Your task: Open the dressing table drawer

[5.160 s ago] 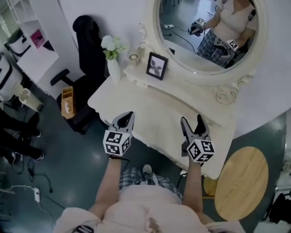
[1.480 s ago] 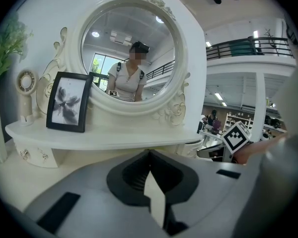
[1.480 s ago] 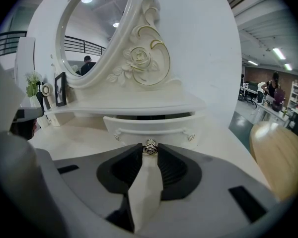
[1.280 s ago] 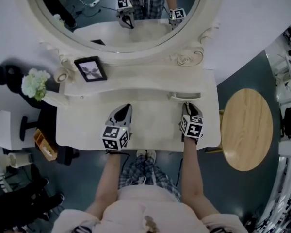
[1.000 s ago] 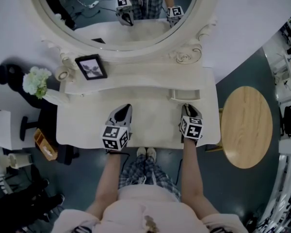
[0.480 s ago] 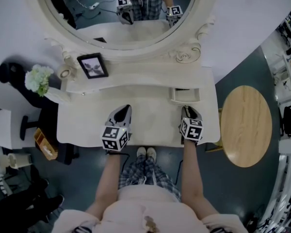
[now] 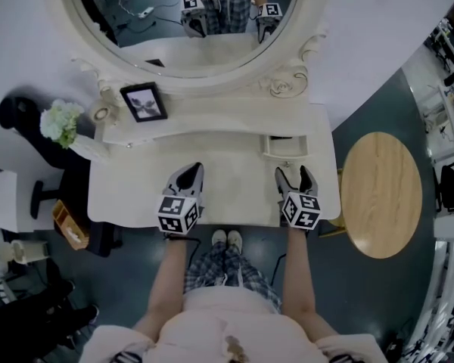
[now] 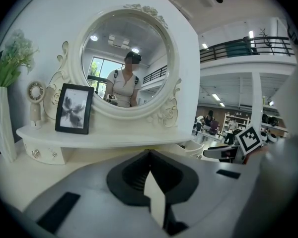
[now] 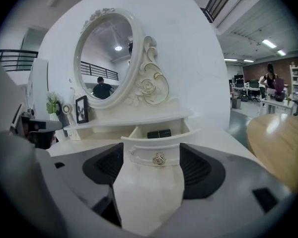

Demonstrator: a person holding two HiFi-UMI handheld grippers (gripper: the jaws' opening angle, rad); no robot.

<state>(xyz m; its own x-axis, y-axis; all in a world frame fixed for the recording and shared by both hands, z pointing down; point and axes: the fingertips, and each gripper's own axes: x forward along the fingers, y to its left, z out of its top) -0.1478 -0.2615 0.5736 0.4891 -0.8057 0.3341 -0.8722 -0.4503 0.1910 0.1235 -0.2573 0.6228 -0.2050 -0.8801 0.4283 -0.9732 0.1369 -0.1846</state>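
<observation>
The cream dressing table (image 7: 227, 184) has a small drawer (image 7: 281, 147) at its right, slid out from under the shelf. A dark flat item (image 9: 159, 133) lies inside it. The drawer's front carries a metal knob (image 9: 159, 158). My right gripper (image 7: 295, 177) hovers just in front of that drawer; its jaws have just been opening and now stand wide, with the knob ahead in the gap and neither pad pressing it. My left gripper (image 7: 186, 177) rests over the tabletop to the left, shut with nothing in it.
A large round mirror (image 7: 181, 21) rises behind the shelf. A framed photo (image 7: 144, 101) and a vase of white flowers (image 7: 58, 123) stand at the left. A round wooden stool (image 7: 380, 195) is right of the table, a black chair (image 7: 15, 113) at its left.
The drawer has slid further out towards me. The right gripper's jaws have spread apart and let go of the knob, and that hand has drawn back a little. The left gripper has stayed put.
</observation>
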